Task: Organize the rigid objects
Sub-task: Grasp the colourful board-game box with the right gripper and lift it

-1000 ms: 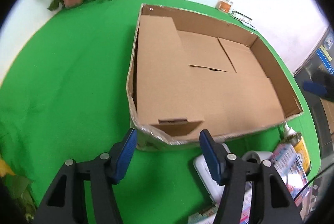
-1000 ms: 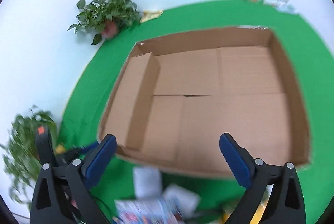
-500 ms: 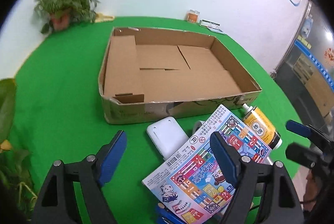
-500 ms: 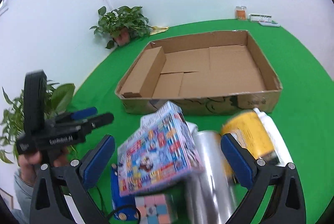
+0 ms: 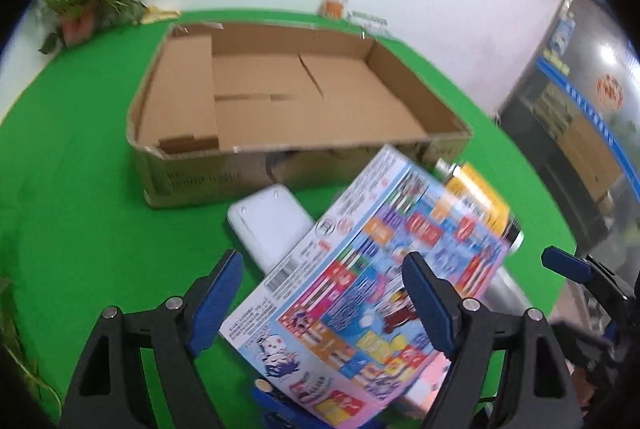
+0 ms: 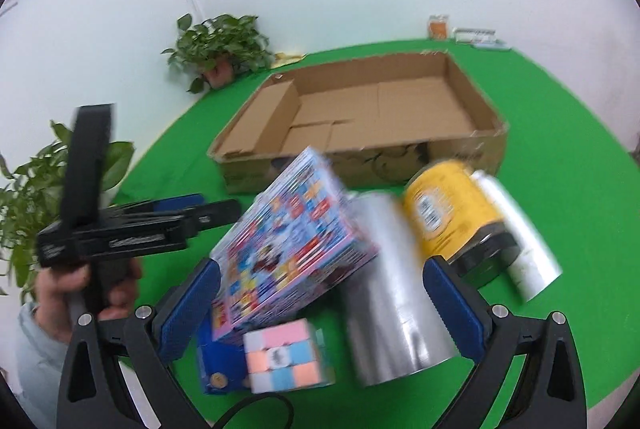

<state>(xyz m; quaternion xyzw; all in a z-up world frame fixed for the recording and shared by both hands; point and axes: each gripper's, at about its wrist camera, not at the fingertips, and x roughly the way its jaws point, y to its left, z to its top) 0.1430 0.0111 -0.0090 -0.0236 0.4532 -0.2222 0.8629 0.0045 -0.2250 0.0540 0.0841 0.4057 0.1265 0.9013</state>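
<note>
Left wrist view: we held our left gripper [image 5: 320, 305] with jaws spread wide and empty, poised over the colourful box [image 5: 368, 281], which leaned on the pile just in front of the cardboard tray [image 5: 304, 165]. A white case [image 5: 268, 221] lay beside it. Further right, our right gripper [image 6: 320, 313] was likewise agape, gripping nothing, above the silver roll [image 6: 388, 293], puzzle cube [image 6: 284, 353] and yellow can [image 6: 448, 213]. We judged this the approach to a first pick; next we needed to straddle one item squarely and close.
</note>
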